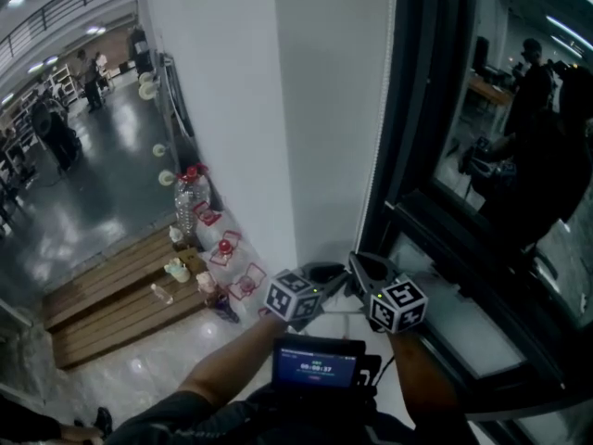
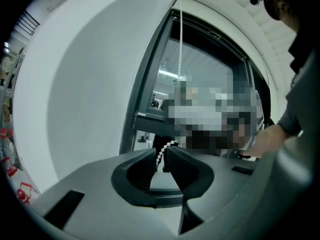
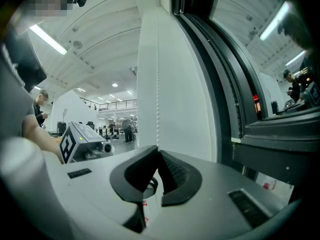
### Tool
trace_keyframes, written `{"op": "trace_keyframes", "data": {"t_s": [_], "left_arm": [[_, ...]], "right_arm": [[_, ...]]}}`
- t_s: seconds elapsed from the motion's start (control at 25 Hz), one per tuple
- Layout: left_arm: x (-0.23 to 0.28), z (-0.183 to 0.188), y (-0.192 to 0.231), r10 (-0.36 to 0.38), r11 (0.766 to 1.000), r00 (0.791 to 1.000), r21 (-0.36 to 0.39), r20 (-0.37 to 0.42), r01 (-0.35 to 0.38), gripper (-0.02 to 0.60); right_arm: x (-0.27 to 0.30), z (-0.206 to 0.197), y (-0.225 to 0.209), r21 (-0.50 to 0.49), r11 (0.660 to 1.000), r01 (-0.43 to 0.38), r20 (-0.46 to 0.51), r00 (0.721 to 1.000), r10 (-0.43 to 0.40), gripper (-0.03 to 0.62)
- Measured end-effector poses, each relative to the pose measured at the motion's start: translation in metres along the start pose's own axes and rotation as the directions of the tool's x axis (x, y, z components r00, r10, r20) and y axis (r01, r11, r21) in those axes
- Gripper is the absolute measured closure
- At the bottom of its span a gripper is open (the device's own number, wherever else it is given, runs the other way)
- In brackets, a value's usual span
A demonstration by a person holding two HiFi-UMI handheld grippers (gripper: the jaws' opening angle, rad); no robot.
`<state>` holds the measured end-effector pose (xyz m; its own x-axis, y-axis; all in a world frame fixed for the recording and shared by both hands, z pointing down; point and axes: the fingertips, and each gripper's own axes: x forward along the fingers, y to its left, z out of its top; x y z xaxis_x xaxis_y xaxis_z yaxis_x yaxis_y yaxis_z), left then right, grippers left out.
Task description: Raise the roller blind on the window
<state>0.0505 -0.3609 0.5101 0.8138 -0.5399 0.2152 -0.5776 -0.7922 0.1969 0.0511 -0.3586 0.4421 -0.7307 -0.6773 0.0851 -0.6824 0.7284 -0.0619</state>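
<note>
Beside the window frame (image 2: 150,84), the left tool (image 2: 163,153) is standing slightly apart around the bead chain (image 2: 180,49), while the right tool (image 3: 157,153) is clamping it.

A large workshop hall: polished floor (image 1: 111,188), mezzanine railing (image 1: 69,6), people (image 1: 51,128) at stations.

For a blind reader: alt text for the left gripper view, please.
A white bead chain passes between the left tongs, whose jaws stand slightly apart, then rises along a dark window frame beside a white wall.
</note>
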Motion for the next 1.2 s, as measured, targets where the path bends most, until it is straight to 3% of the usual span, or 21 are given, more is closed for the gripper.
{"op": "trace_keyframes", "data": {"t_s": [0.12,0.64,0.8,0.92,1.2], "left_arm": [[-0.001,-0.002,0.003,0.008,1.0,1.0,-0.001,0.001,-0.008,0.498],[-0.013,0.015,-0.003,-0.009,1.0,0.999,0.016,0.031,0.009,0.497],[-0.024,0.036,-0.008,-0.02,0.999,0.998,0.028,0.057,0.018,0.485],[-0.034,0.053,-0.012,-0.039,0.999,0.997,0.04,0.06,0.037,0.434],[-0.052,0.108,-0.015,0.037,0.998,0.984,0.046,0.175,-0.046,0.428]], "right_arm": [[0.0,-0.01,-0.006,0.022,1.0,0.013,-0.014,1.0,-0.013,0.585],[0.004,-0.022,-0.017,0.022,0.999,0.046,-0.06,0.997,-0.044,0.586],[0.001,-0.022,-0.02,-0.001,0.998,0.055,-0.074,0.996,-0.055,0.586],[0.001,-0.022,-0.022,-0.01,0.998,0.059,-0.061,0.996,-0.059,0.586],[-0.001,-0.033,-0.018,-0.013,0.998,0.055,-0.091,0.994,-0.056,0.586]]}}
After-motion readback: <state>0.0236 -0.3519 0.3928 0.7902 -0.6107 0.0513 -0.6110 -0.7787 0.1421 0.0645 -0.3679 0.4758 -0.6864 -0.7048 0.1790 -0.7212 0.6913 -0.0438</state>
